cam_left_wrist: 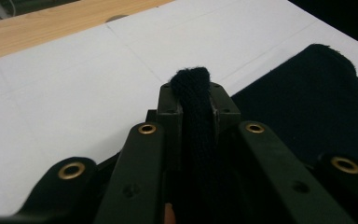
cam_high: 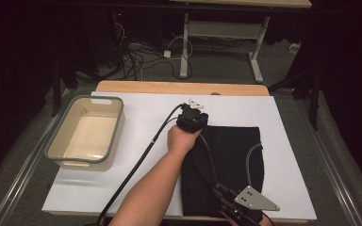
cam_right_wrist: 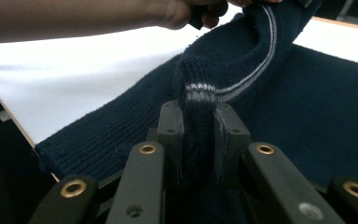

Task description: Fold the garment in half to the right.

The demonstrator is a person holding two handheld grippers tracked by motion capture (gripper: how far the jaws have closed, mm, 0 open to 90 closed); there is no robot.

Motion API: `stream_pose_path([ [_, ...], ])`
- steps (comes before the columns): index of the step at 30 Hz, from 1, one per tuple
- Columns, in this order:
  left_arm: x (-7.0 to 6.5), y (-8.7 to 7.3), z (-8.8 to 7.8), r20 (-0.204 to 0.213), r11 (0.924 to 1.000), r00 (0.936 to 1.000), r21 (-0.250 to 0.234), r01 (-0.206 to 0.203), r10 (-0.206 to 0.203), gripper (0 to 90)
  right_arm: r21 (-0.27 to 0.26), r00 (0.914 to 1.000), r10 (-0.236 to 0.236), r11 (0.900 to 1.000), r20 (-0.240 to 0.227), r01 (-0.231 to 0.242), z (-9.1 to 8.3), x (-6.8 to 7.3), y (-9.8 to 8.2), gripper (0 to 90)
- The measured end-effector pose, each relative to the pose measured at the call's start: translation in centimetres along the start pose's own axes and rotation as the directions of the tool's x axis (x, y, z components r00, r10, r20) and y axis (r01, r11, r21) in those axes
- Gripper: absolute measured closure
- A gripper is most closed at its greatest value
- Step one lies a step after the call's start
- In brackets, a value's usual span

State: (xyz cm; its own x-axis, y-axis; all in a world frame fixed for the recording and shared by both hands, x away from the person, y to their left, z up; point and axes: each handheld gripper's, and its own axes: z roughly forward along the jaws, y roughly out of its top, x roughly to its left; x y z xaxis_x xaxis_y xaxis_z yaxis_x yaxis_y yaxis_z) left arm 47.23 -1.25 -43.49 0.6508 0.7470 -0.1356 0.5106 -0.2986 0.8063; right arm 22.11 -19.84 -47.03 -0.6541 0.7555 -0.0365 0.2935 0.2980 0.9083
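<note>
**Dark sweater clamped at two edges**

While the dark knitted sweater (cam_high: pixel 226 165) is spread on the white table (cam_high: pixel 136 165), a fold of its fabric is pinched by the left gripper (cam_left_wrist: pixel 196 100) at the far edge, and its striped hem is clamped by the right gripper (cam_right_wrist: pixel 200 121) near the front edge.

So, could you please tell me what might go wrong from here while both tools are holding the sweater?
1. The left tool pinches only a narrow fold of the dark sweater; it could slip out under tension.
2. The right tool grips the striped hem by the near table edge, so loose knit may slide off.
3. The left tool's cable trails across the white surface and could snag the basin.
</note>
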Motion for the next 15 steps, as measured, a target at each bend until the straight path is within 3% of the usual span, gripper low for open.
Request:
stream_pose_path([
  [9, -1.3, -0.4, 1.7, 0.034, 0.9999, 0.9994, 0.010, -0.007, 0.006, 73.1, 0.011, 0.9998, 0.016, 1.000, 0.013, -0.017, -0.8, -0.9, -1.1, 76.2],
  [12, -1.3, -0.6, 1.6, 0.050, 0.9996, 0.9987, 0.026, -0.008, 0.007, 64.0, 0.016, 0.9998, 0.016, 1.000, 0.010, -0.017, -0.7, -1.0, -1.4, 76.1],
  [15, -1.4, -0.8, 1.2, 0.045, 0.9981, 0.9982, 0.045, -0.042, 0.040, 47.7, 0.019, 0.9999, 0.015, 1.000, 0.008, -0.015, -0.6, -1.0, -1.5, 75.8],
])
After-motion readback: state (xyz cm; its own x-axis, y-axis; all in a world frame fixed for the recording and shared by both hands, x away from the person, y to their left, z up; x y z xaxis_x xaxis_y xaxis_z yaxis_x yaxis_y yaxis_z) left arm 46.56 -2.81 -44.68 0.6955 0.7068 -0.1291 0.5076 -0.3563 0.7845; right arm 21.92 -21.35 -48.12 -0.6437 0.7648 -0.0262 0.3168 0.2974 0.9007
